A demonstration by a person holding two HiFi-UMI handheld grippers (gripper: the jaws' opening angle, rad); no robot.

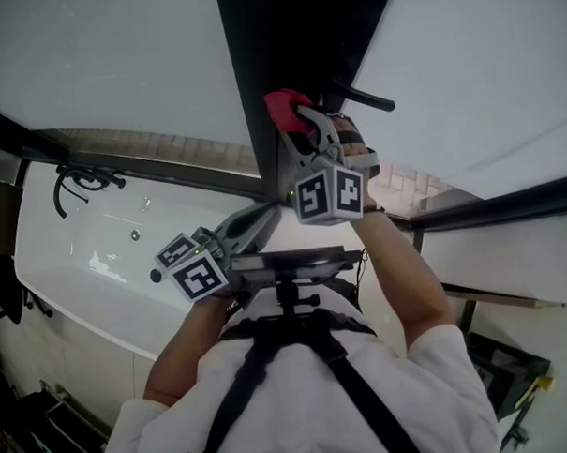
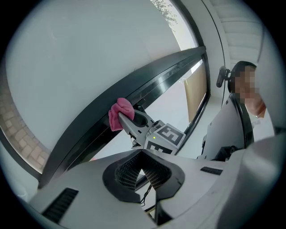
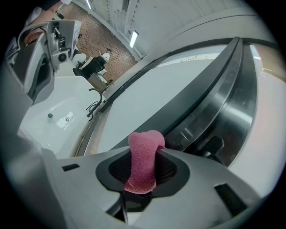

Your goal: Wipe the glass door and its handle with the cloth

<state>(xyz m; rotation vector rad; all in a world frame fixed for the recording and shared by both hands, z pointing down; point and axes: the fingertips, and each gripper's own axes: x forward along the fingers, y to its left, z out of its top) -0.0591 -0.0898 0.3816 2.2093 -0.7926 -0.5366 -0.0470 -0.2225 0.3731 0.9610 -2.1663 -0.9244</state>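
A pink cloth point(image 1: 284, 103) point(image 3: 144, 162) is pinched in my right gripper point(image 1: 296, 115) point(image 3: 145, 144), which is shut on it. The cloth's free end presses on the dark door frame point(image 1: 256, 72) point(image 3: 203, 100), right beside the black handle point(image 1: 363, 98) point(image 3: 211, 146). Frosted glass point(image 1: 117, 59) spreads to either side of the frame. In the left gripper view the cloth point(image 2: 119, 112) and the right gripper point(image 2: 144, 129) show against the frame point(image 2: 85, 134). My left gripper point(image 1: 267, 213) point(image 2: 143, 155) hangs lower by the frame, shut and holding nothing.
A white bathtub point(image 1: 88, 267) point(image 3: 49, 114) lies to the left, with black tap fittings point(image 1: 80, 178) at its edge. A brick-tiled wall point(image 1: 158, 142) runs behind it. The person's torso and harness point(image 1: 300, 380) fill the lower middle.
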